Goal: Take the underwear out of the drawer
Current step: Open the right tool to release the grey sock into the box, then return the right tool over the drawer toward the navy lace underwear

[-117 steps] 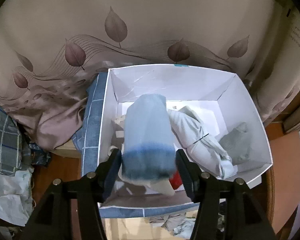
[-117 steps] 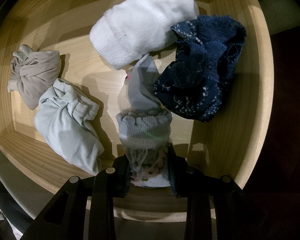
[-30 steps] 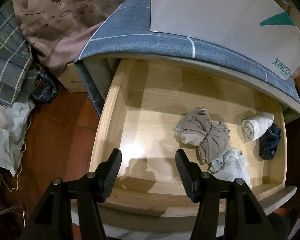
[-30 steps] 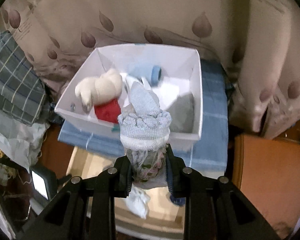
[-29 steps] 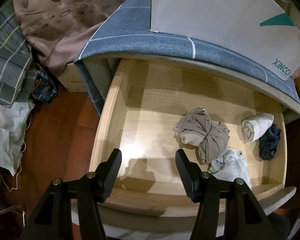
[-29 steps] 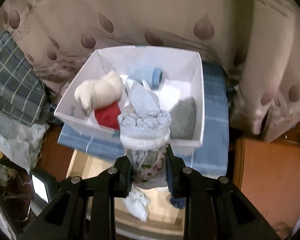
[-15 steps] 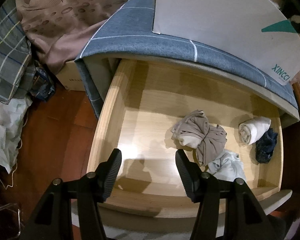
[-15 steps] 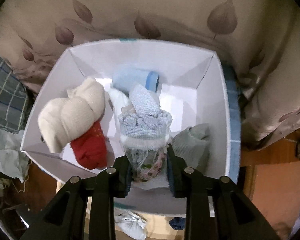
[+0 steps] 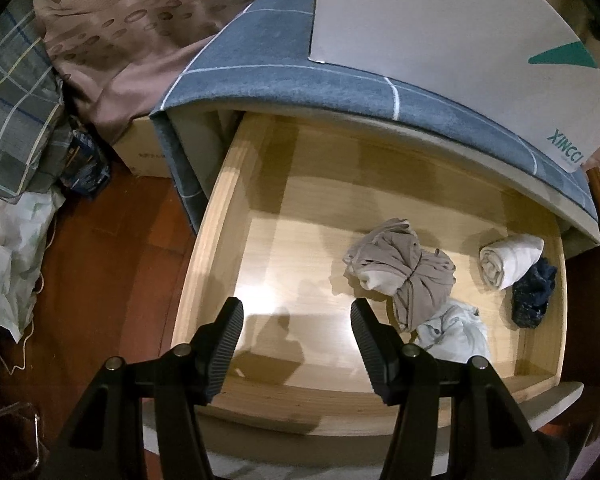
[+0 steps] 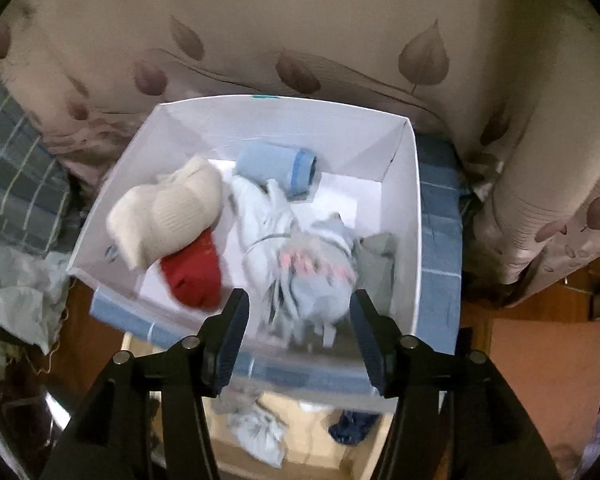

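Observation:
In the left wrist view the wooden drawer (image 9: pixel 216 216) stands pulled out. It holds a taupe knotted bundle (image 9: pixel 404 276), a pale grey bundle (image 9: pixel 456 336), a white roll (image 9: pixel 508 260) and a navy lace piece (image 9: pixel 534 292). My left gripper (image 9: pixel 296 316) hangs open over the drawer's bare front left, holding nothing. In the right wrist view my right gripper (image 10: pixel 298 308) is over the white box (image 10: pixel 404 184), its jaws opening. The grey-blue knit bundle (image 10: pixel 320 276) is blurred, free of the pads, dropping into the box.
The box holds a cream bundle (image 10: pixel 168 212), a red piece (image 10: pixel 192 276), a light blue roll (image 10: pixel 276 168), a pale grey garment (image 10: pixel 260 216) and a grey piece (image 10: pixel 380 256). It sits on a blue checked cloth (image 9: pixel 260 64). Leaf-print fabric (image 10: pixel 300 32) lies behind; plaid cloth (image 9: pixel 12 112) at left.
The right gripper moved over the white box and its jaws spread, letting go of the grey-blue knit bundle, which now falls into the box. The left gripper stayed open over the drawer.

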`<state>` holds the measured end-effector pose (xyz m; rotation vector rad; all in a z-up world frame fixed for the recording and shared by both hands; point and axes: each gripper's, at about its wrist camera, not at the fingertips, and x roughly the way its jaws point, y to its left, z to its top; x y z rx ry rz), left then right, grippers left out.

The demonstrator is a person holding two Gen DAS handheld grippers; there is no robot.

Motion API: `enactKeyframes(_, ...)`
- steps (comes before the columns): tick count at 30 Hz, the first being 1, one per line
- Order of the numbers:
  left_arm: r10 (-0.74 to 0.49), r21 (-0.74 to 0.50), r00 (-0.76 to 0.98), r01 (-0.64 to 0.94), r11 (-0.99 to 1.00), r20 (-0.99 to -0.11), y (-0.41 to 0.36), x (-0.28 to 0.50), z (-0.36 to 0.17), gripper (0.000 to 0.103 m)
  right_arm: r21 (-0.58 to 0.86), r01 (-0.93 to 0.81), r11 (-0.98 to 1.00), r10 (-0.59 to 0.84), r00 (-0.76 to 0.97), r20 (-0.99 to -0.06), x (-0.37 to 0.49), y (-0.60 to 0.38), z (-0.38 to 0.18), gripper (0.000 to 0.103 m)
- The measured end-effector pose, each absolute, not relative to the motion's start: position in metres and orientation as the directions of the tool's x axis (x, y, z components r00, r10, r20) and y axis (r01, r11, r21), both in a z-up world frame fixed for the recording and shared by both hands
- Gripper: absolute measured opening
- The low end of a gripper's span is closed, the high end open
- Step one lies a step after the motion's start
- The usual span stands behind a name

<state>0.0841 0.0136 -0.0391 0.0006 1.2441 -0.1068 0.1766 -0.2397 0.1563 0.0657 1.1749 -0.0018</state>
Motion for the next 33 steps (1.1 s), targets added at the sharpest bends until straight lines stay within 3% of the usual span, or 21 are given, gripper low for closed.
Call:
enactKeyframes(7,-0.065,-0.040,0.316,0.084,0.996,-0.947,0.011,0.083,-0.040,0.057,0.059,-0.027,0.998,0.065,0.309,-0.949,0.104,-0.235,0.146,0.049)
enactKeyframes(14,-0.056,-0.033,0.316,0.077,0.996,-0.947,0.015,0.084,-0.039,0.057,0.040,0.006,0.999,0.039,0.130,-0.991,0.053,-0.250,0.062,0.044)
enactKeyframes(21,-0.059,-0.036,0.315,0.078,0.996,-0.947,0.016,0.084,-0.038,0.057,-0.003,0.047,0.999,-0.004,0.008,-1.000,0.049,-0.260,-0.011,0.041)
enactKeyframes(33,-0.069,-0.047,0.311,0.078,0.996,-0.948,0.016,0.084,-0.039,0.057,-0.138,0.025,0.990,-0.137,-0.035,-0.990,0.070,-0.256,-0.076,0.041)
